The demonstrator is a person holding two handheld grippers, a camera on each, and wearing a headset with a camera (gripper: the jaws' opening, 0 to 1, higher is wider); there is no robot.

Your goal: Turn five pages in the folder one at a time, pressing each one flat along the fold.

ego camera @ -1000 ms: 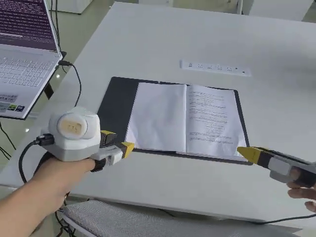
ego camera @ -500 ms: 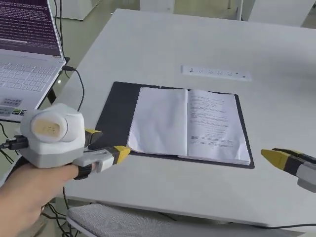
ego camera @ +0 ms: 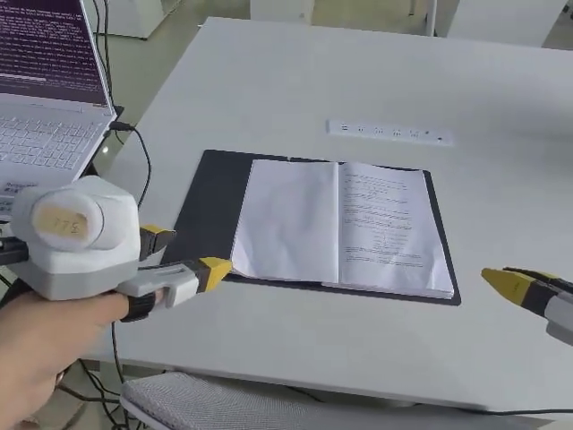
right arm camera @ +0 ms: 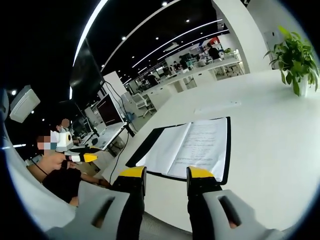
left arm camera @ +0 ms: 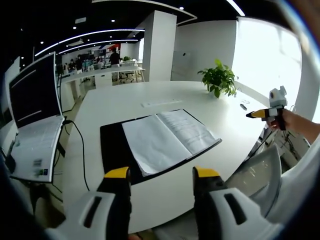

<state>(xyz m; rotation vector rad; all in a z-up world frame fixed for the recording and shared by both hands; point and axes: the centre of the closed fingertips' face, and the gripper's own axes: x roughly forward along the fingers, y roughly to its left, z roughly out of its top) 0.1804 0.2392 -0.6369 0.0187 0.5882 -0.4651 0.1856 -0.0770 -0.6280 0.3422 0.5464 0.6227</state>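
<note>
Black folder [ego camera: 208, 204], white pages [ego camera: 286, 219], white table [ego camera: 295, 81].

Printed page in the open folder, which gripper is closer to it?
Right. The right gripper hangs just beyond the printed page's outer edge, near its lower corner. The left gripper is off the folder's opposite side, beyond the blank page.

Open-plan office: white worktop [ego camera: 295, 81], potted plant [left arm camera: 218, 80] beside a bright window [left arm camera: 260, 50], white pillar [left arm camera: 160, 45], light strips [left arm camera: 95, 34] on the dark ceiling.

A black folder [ego camera: 211, 202] lies open and flat at centre frame, near the bench's front edge, a blank page [ego camera: 288, 215] left, a printed page [ego camera: 389, 224] right.
</note>
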